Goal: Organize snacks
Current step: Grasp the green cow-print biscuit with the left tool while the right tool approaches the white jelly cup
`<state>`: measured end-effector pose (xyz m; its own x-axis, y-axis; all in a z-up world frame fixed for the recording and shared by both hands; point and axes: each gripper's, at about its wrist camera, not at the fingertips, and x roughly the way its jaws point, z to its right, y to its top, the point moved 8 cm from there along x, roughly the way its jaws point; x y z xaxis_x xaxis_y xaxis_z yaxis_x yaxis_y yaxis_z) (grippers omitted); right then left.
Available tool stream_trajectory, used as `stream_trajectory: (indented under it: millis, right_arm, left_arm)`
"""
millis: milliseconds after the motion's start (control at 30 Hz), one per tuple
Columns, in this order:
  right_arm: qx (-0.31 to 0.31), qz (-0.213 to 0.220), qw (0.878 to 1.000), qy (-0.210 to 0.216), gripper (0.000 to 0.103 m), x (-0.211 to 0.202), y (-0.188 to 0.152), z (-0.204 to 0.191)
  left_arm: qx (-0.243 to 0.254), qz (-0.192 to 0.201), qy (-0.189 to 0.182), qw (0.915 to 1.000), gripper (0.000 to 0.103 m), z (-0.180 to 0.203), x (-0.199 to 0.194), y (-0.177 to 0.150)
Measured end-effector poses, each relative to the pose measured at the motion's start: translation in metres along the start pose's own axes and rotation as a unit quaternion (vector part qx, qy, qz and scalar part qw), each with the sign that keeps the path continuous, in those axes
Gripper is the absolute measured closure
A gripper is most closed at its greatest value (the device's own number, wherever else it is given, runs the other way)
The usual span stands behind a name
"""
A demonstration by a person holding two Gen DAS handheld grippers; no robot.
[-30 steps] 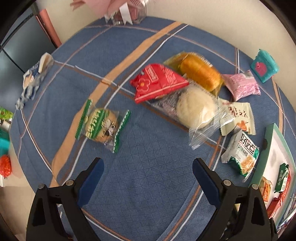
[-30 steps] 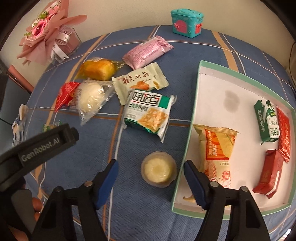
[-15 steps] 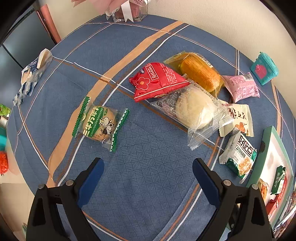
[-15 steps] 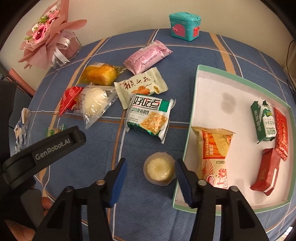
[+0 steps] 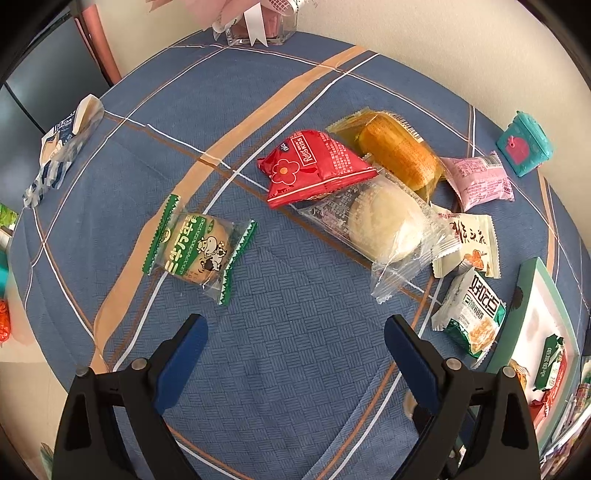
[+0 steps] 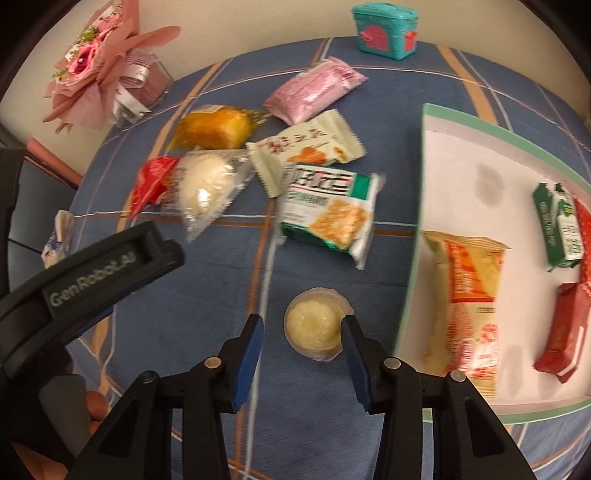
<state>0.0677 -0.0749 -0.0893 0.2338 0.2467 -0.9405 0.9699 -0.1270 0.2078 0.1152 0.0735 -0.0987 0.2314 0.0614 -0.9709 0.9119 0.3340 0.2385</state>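
Observation:
Snacks lie on a blue plaid tablecloth. A small clear jelly cup (image 6: pixel 314 325) sits just ahead of my right gripper (image 6: pixel 301 334), whose jaws are partly closed with the right fingertip (image 6: pixel 351 328) touching the cup's rim. A white tray with green rim (image 6: pixel 417 236) at the right holds an orange packet (image 6: pixel 469 295), a green packet (image 6: pixel 557 225) and red bars (image 6: pixel 565 336). My left gripper (image 5: pixel 295 332) is open and empty above bare cloth, near a green-edged cake packet (image 5: pixel 195 247), a white bun (image 5: pixel 384 225) and a red packet (image 5: pixel 314 166).
A green cracker packet (image 6: pixel 328 210), cream packet (image 6: pixel 306 147), pink packet (image 6: pixel 317 92) and yellow cake (image 6: pixel 214 127) lie left of the tray. A teal toy chest (image 6: pixel 384 29) and a pink bouquet (image 6: pixel 107 70) stand at the back. A blue-white packet (image 5: pixel 62 147) lies at the far left edge.
My right gripper's jaws have narrowed from wide open to close around the jelly cup. The left gripper has risen and drawn back a little, still open.

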Motion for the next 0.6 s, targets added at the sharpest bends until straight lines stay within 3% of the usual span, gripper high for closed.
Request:
stream_trajectory:
  millis: [233, 600]
  right_arm:
    - [-0.02, -0.003, 0.999, -0.029, 0.056, 0.009, 0.001, -0.01]
    - [-0.031, -0.021, 0.997, -0.062, 0.048, 0.032, -0.003, -0.014]
  left_arm:
    - [-0.002, 0.008, 0.007, 0.9999, 0.007, -0.012, -0.003, 0.005]
    - [0.048, 0.062, 0.018, 0.9967, 0.007, -0.063, -0.005, 0.029]
